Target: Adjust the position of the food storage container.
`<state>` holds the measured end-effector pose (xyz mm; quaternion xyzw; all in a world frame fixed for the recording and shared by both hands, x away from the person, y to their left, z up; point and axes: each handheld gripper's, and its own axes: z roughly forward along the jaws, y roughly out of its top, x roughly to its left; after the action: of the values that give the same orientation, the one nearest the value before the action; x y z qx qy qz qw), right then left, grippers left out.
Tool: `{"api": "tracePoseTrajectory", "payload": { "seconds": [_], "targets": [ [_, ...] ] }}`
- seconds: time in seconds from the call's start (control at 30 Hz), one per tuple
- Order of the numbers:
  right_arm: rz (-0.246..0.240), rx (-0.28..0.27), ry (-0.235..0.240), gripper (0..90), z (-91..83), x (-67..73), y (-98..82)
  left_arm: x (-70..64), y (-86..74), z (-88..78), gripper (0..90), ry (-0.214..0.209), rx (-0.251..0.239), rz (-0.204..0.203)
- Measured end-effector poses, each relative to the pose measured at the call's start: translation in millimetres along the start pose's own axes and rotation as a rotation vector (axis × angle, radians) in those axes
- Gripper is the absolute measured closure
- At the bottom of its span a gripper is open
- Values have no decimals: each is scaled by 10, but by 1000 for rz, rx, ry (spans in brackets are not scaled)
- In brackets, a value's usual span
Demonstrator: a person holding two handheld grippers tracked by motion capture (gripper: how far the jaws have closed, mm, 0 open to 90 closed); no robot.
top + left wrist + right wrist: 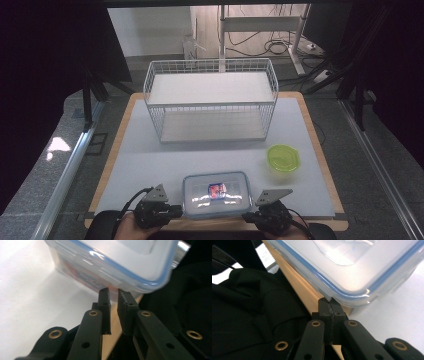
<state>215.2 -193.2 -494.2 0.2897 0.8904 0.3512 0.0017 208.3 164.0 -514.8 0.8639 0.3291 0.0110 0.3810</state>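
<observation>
A clear plastic box (216, 194) with a blue-edged lid lies at the front middle of the table, and a red and blue packet (217, 190) shows through the lid. My left gripper (176, 210) is at the box's left end. In the left gripper view its jaws (113, 291) stand a narrow gap apart with nothing between them, tips just under the lid rim of the box (112, 262). My right gripper (248, 216) is at the box's right end. Its jaws (329, 301) are pressed together, tips touching under the corner of the box (352, 270).
A white wire basket (210, 117) with two shelves stands at the back of the white mat (145, 165). A small round tub with a green lid (283, 157) sits right of the middle. The wooden table edge (215, 225) runs just behind the grippers.
</observation>
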Motion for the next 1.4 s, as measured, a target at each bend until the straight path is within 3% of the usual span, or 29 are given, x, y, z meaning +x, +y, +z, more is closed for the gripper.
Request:
{"api": "tracePoseTrajectory", "payload": {
  "seconds": [0.07,0.17,0.33,0.7,0.8,0.97,1.0,1.1,1.23,1.37,1.4],
  "targets": [
    [-13,12,-21,900,29,-39,33,36,38,44,808,4,4,-15],
    [3,10,-11,900,80,-133,77,82,92,95,796,24,10,-23],
    [-12,14,-24,900,161,-212,172,218,194,176,794,44,20,-42],
    [-27,12,-38,900,336,-349,360,519,398,286,797,104,-2,-78],
    [-31,8,-53,900,302,-355,338,486,336,209,796,99,-4,-76],
    [-9,-31,-113,900,100,-403,248,287,169,116,785,61,-8,-63],
    [12,-46,-164,900,-2,-477,181,151,120,125,782,4,-4,-36],
    [41,-59,-196,900,-61,-562,139,15,145,189,780,-32,-4,3],
    [52,-70,-197,900,-42,-627,165,42,277,240,807,-15,-23,8],
    [40,-68,-197,900,7,-622,202,186,291,222,800,74,-23,-12],
    [40,-69,-197,900,19,-623,208,241,287,203,792,78,-33,-28]
  ]
}}
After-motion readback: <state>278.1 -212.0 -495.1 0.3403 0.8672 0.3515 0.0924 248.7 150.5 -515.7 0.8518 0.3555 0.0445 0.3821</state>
